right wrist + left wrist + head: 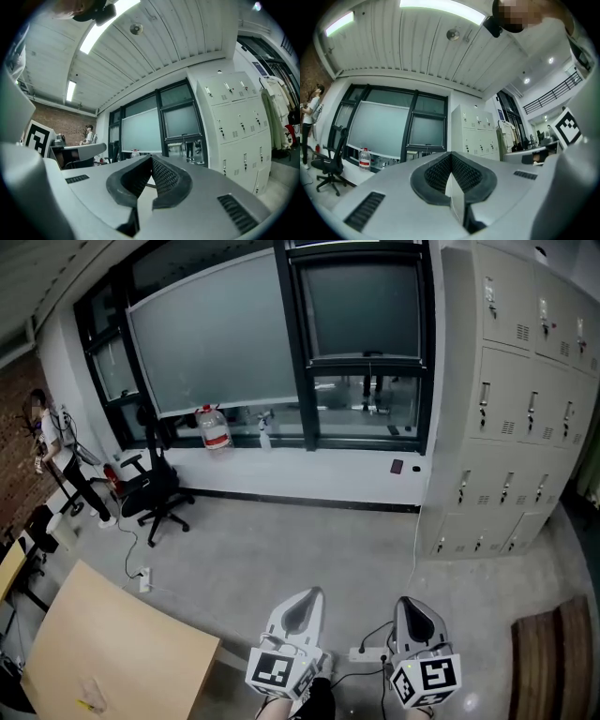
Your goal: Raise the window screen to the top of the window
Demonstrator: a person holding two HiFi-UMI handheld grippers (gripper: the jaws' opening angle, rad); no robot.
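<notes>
The left gripper point(300, 606) and right gripper point(413, 612) hover low, jaws clenched on nothing. The window screen point(364, 301) hangs well ahead across the floor point(309, 540), its bottom rail level, slightly nearer the right gripper, just beside the lockers point(520, 381).

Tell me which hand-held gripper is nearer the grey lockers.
Right. The right hand-held gripper is back from the lockers, to their left; the left hand-held gripper lies farther left still.
</notes>
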